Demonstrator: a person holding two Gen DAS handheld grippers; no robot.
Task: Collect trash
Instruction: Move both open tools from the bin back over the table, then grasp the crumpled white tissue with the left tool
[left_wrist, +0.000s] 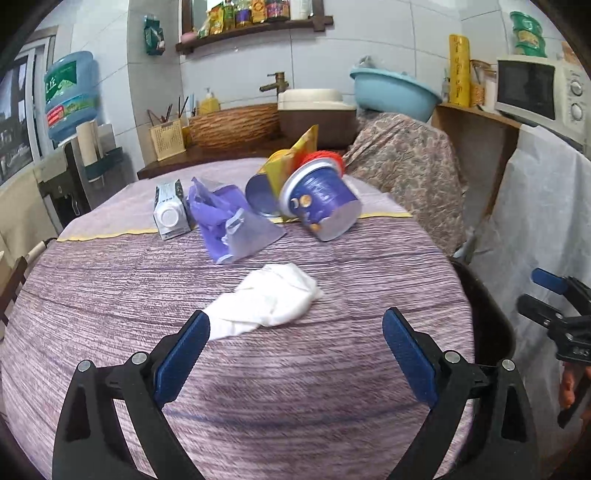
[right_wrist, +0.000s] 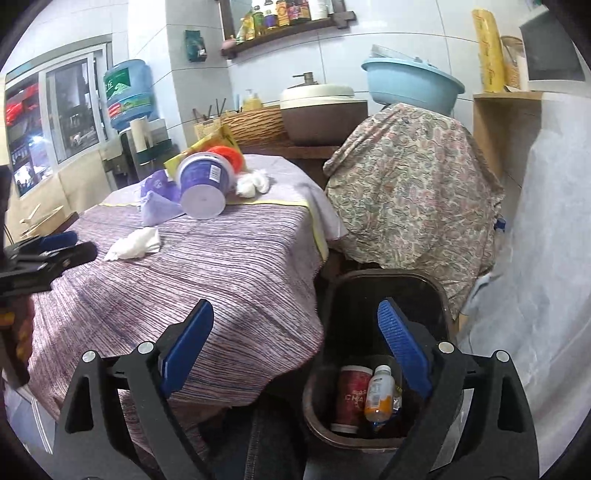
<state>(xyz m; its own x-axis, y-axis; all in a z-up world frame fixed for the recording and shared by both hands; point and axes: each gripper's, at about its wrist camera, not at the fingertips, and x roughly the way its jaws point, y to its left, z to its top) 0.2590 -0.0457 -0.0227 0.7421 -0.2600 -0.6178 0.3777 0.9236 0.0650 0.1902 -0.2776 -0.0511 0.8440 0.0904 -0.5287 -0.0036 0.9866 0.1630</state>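
The left gripper (left_wrist: 295, 354) hovers with jaws spread wide just short of the crumpled white tissue (left_wrist: 269, 299) on the table (left_wrist: 110, 295). It should probably straddle the thick middle and close low. The right gripper (right_wrist: 297, 350), also apart and empty, hangs above the dark bin (right_wrist: 436, 295), which already holds a bottle (right_wrist: 378, 395).

Red cup (right_wrist: 351, 397) — label half-hidden in bin (right_wrist: 436, 295)
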